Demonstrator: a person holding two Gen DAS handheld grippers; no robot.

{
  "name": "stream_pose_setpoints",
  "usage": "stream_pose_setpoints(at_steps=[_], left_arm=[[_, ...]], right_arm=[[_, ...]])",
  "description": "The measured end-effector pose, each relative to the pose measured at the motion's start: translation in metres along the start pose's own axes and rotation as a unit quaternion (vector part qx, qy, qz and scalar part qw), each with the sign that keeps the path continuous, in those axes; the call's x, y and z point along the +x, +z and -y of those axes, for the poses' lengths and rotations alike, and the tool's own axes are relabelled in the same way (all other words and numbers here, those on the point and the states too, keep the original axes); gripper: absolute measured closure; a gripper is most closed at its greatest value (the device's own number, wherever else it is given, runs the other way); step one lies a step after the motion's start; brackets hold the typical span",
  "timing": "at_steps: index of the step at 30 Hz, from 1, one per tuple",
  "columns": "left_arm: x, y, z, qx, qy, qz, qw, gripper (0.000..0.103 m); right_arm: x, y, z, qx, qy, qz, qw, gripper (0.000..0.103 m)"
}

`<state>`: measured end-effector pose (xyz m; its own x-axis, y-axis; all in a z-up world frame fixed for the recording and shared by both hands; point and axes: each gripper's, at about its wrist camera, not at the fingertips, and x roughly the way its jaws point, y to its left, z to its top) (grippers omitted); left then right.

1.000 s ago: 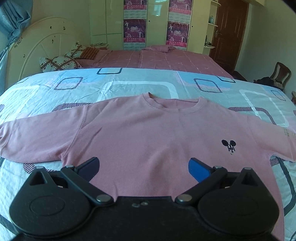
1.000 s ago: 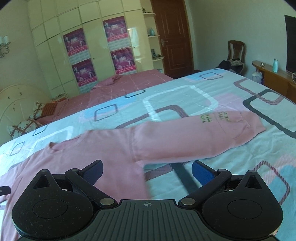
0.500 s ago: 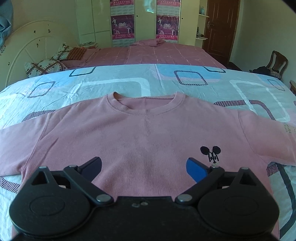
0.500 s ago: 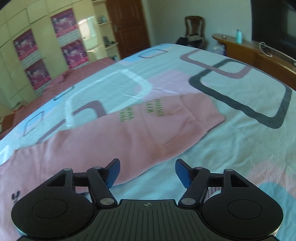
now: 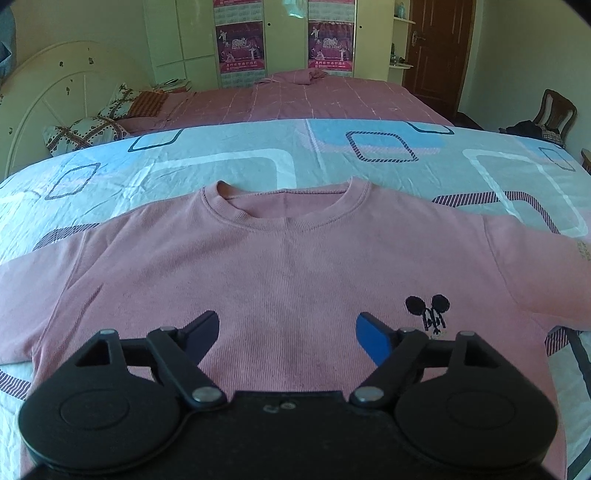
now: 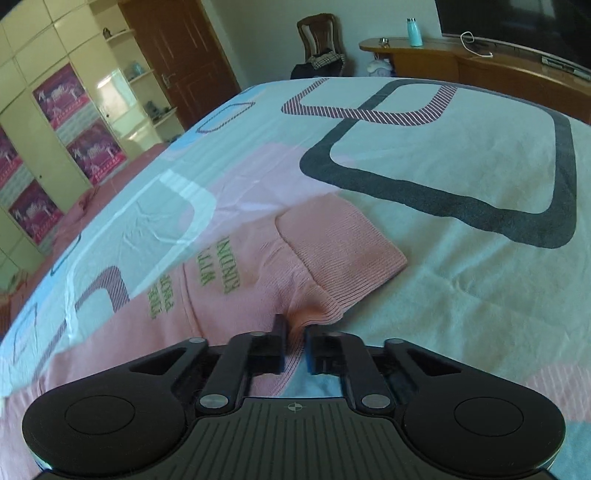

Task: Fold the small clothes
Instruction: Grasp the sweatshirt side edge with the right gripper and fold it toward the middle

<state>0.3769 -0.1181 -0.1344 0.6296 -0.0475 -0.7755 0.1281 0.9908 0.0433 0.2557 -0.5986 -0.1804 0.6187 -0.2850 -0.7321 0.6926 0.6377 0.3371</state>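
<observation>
Garment: pink long-sleeved knit sweatshirt (image 5: 288,266), flat on patterned bedsheet (image 5: 258,158), collar toward far edge.
Left gripper (image 5: 286,332): closing above sweatshirt's chest, nothing gripped.
Right gripper (image 6: 294,345): clenched on ribbed sleeve cuff (image 6: 340,254).

A bedsheet (image 5: 229,166) printed with rounded squares in blue, white, pink and dark stripes covers the near bed, and beyond it lies a second bed under a pink checked cover (image 5: 295,99) with patterned pillows (image 5: 85,133) against a cream arched headboard (image 5: 48,96). Along the far wall stands a pale wardrobe (image 5: 184,37) with magenta posters (image 5: 240,48) on its doors, and a brown door (image 5: 436,48) is to its right. A wooden chair (image 6: 319,37) draped with dark clothes stands near a low wooden cabinet (image 6: 461,59) that carries a teal bottle (image 6: 414,32), with a dark television (image 6: 517,18) above.
</observation>
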Motion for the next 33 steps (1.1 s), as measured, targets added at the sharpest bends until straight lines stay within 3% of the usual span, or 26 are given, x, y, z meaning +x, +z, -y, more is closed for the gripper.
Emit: stream_pose_setpoints(at_steps=[7, 13, 17, 21, 25, 28, 30, 32, 33], left_arm=[[-0.004, 0.003, -0.011, -0.010, -0.005, 0.005, 0.9999, 0.025], [-0.012, 0.005, -0.039, -0.030, -0.003, 0.019, 0.9994, 0.025], [-0.015, 0.003, -0.069, -0.046, 0.003, 0.023, 0.9987, 0.025], [-0.015, -0.001, -0.104, -0.065, 0.012, 0.021, 0.9976, 0.025], [-0.016, -0.003, -0.131, -0.079, 0.016, 0.021, 0.9965, 0.021], [-0.012, -0.005, -0.140, -0.083, 0.003, 0.016, 0.9964, 0.019], [-0.008, -0.005, -0.139, -0.086, -0.014, 0.011, 0.9962, 0.017], [-0.004, -0.006, -0.134, -0.082, -0.034, 0.007, 0.9960, 0.016], [-0.002, -0.006, -0.129, -0.077, -0.043, 0.005, 0.9961, 0.016]], right_arm=[[-0.023, -0.002, -0.043, -0.057, 0.040, 0.044, 0.997, 0.099], [-0.055, -0.029, -0.134, -0.149, 0.123, 0.066, 0.979, 0.099], [-0.071, -0.070, -0.204, -0.201, 0.198, 0.045, 0.958, 0.099], [-0.085, -0.135, -0.277, -0.264, 0.264, 0.009, 0.928, 0.099], [-0.087, -0.207, -0.328, -0.327, 0.300, -0.041, 0.895, 0.099], [-0.087, -0.250, -0.349, -0.365, 0.298, -0.065, 0.880, 0.098], [-0.083, -0.266, -0.355, -0.381, 0.293, -0.078, 0.874, 0.086], [-0.085, -0.272, -0.354, -0.380, 0.303, -0.086, 0.870, 0.050], [-0.087, -0.272, -0.349, -0.379, 0.309, -0.086, 0.868, 0.049]])
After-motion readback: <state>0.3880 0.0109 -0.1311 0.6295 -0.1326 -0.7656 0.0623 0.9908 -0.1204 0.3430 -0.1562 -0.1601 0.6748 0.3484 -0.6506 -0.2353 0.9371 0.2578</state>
